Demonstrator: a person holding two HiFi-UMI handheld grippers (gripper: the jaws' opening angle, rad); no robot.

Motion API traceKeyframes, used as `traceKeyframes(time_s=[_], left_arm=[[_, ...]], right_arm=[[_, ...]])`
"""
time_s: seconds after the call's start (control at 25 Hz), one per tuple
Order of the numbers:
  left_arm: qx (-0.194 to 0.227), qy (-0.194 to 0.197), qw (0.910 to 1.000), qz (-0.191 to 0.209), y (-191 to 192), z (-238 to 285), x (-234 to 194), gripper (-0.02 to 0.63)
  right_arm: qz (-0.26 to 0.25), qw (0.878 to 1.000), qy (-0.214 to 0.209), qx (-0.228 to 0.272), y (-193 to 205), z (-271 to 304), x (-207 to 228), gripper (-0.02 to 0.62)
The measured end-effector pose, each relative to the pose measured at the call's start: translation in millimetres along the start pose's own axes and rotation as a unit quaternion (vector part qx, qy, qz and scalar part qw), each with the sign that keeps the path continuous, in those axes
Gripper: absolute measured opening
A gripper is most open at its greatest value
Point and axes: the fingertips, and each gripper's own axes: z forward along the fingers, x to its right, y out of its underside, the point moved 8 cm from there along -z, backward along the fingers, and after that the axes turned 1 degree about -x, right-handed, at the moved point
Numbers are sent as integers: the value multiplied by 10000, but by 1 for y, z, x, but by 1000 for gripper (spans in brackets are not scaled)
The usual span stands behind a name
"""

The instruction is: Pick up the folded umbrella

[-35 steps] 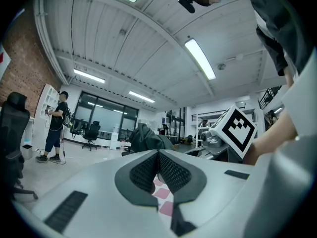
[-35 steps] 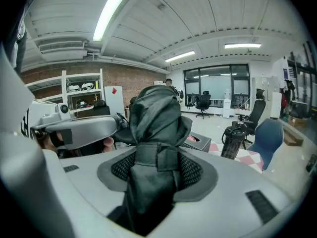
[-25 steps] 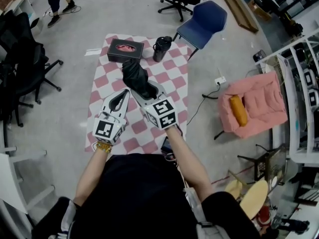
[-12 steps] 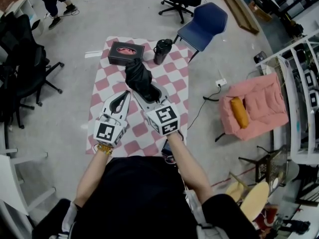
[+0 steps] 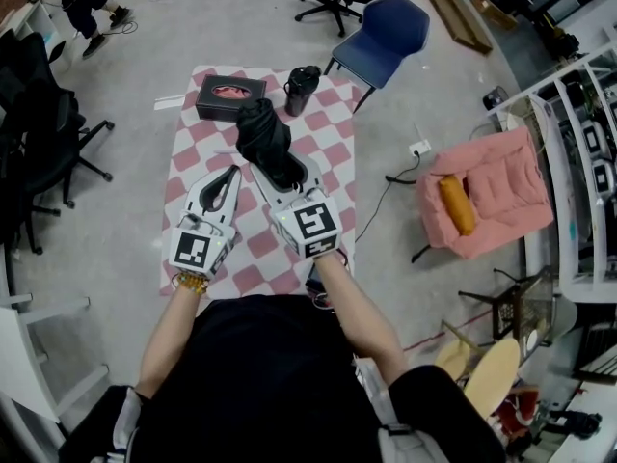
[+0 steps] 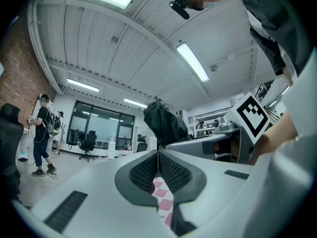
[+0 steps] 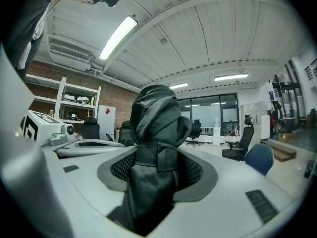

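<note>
Two grippers sit at the lower centre of the head view, nearest you. Your left gripper (image 5: 232,176) has its jaws closed together on nothing. Your right gripper (image 5: 290,173) is clamped on the umbrella (image 5: 262,139), which juts from its jaws toward the upper centre, over the checked cloth (image 5: 193,143) and, by the look of it, clear of it. You have it at the strap band, where the fabric is cinched tight. I'd judge that the best spot: the bundle is likely light, with a stiff core under soft, slick cloth that could slide or bunch if squeezed at the loose, fat end. Beyond it lie a black box (image 5: 229,97) and a mug (image 5: 299,91), then a blue chair (image 5: 382,39) at the top.
</note>
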Motion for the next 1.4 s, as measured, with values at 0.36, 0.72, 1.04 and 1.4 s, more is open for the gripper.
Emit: traceKeyframes(time_s=[0.36,0.72,1.04,1.4], left_arm=[[170,-53,9998,60,-8,5,-2,15],[332,-22,9992,203,-20,11,-4,15],[477,-42,9984,309,-31,13,-9,15],[646,-72,9973,355,-38,9,-4,15]], right_arm=[[-157,9991,98,381,-16,-11,0,218],[-548,9924,194,1087,-41,-18,2,219],[-634,9861,351,1493,-67,-23,0,219],[-763,9816,467,1686,-68,-29,-8,219]])
